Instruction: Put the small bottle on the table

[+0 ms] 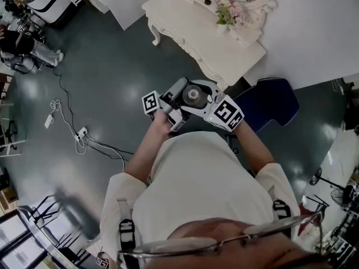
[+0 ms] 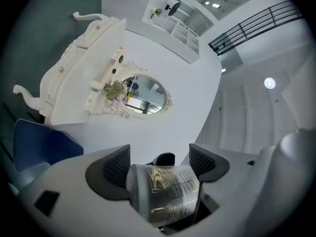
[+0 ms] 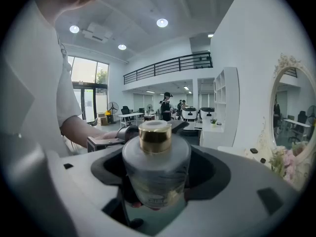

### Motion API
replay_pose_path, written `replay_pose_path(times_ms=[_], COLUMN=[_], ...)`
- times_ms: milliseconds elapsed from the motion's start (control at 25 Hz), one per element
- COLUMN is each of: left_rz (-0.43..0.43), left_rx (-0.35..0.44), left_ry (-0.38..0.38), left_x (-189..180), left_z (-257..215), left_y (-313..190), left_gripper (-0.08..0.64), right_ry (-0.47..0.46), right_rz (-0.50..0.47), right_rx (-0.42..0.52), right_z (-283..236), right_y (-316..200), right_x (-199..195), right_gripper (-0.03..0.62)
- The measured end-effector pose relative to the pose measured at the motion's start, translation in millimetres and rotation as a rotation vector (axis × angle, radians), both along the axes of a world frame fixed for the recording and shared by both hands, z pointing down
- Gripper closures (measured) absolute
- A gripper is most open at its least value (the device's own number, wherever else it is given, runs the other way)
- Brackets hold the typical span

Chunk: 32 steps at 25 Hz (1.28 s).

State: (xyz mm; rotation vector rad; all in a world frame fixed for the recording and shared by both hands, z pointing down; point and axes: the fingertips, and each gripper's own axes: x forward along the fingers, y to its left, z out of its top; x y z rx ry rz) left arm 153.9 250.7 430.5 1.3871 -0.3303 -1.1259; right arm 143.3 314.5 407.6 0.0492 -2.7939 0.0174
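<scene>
The small bottle (image 1: pixel 193 94) is frosted, with gold print and a gold cap. It hangs in front of the person's chest between both grippers. My right gripper (image 3: pixel 162 172) is shut on the bottle (image 3: pixel 155 169), which stands upright in its jaws, cap up. My left gripper (image 2: pixel 160 164) reaches in from the other side. The bottle (image 2: pixel 165 191) lies across its wide jaws and I see no pad pressing on it. In the head view the left gripper (image 1: pixel 178 94) and right gripper (image 1: pixel 208 97) meet over the dark floor. The white ornate table (image 1: pixel 190 32) stands a step ahead.
On the table are flowers (image 1: pixel 230 10) and an oval mirror (image 2: pixel 143 95). A blue chair (image 1: pixel 275 102) stands to the right of the table. Cables and a power strip (image 1: pixel 78 133) lie on the floor to the left. Desks and people are far off.
</scene>
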Motion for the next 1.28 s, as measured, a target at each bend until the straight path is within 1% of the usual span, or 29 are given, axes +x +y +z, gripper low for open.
replay_pose_path(times_ms=[800, 1040, 1280], left_rz=[0.009, 0.006, 0.024], left_rx=[0.005, -0.003, -0.006], left_ry=[0.004, 0.014, 0.016], left_x=[-6, -17, -35], left_z=[-4, -5, -2], left_y=[13, 16, 17], left_gripper=[0.186, 0.186, 0.186], right_ry=[0.004, 0.013, 0.01], right_rz=[0.002, 0.009, 0.031], right_rx=[0.0, -0.009, -0.014], right_z=[0, 4, 5], right_y=[13, 16, 17], right_x=[-8, -19, -38], right_gripper=[0.244, 0.242, 0.244])
